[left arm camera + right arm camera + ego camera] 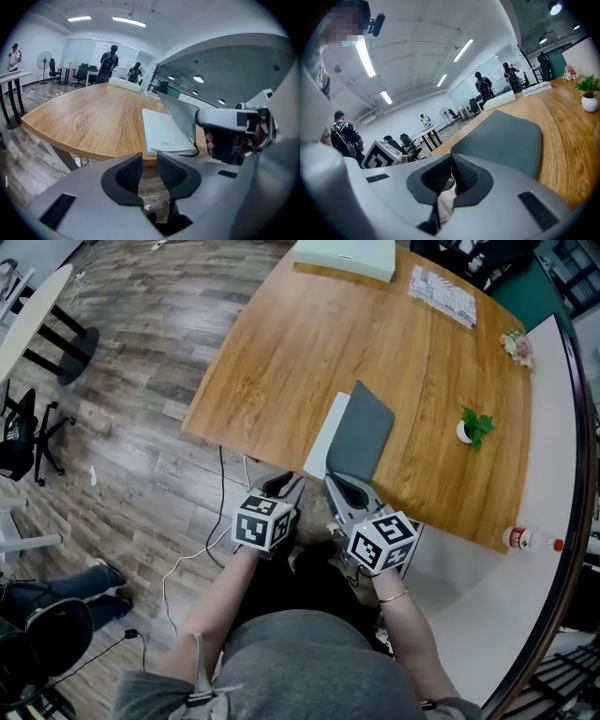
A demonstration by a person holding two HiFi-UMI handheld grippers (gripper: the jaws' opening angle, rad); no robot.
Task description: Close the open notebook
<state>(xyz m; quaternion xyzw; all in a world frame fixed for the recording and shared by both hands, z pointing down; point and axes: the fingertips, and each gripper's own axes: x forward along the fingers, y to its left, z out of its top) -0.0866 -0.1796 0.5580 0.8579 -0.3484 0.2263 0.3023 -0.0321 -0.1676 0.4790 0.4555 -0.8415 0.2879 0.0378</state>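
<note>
The notebook lies at the near edge of the wooden table. Its white pages lie flat, and its grey cover stands tilted up on their right. My right gripper is shut, its tips at the cover's near edge; in the right gripper view the cover rises just right of the closed jaws, with nothing visibly pinched. My left gripper hovers off the table edge in front of the pages. It is open and empty.
A white box and a printed booklet lie at the table's far edge. A small potted plant stands right of the notebook. A bottle lies on the white surface at right. Cables trail on the floor.
</note>
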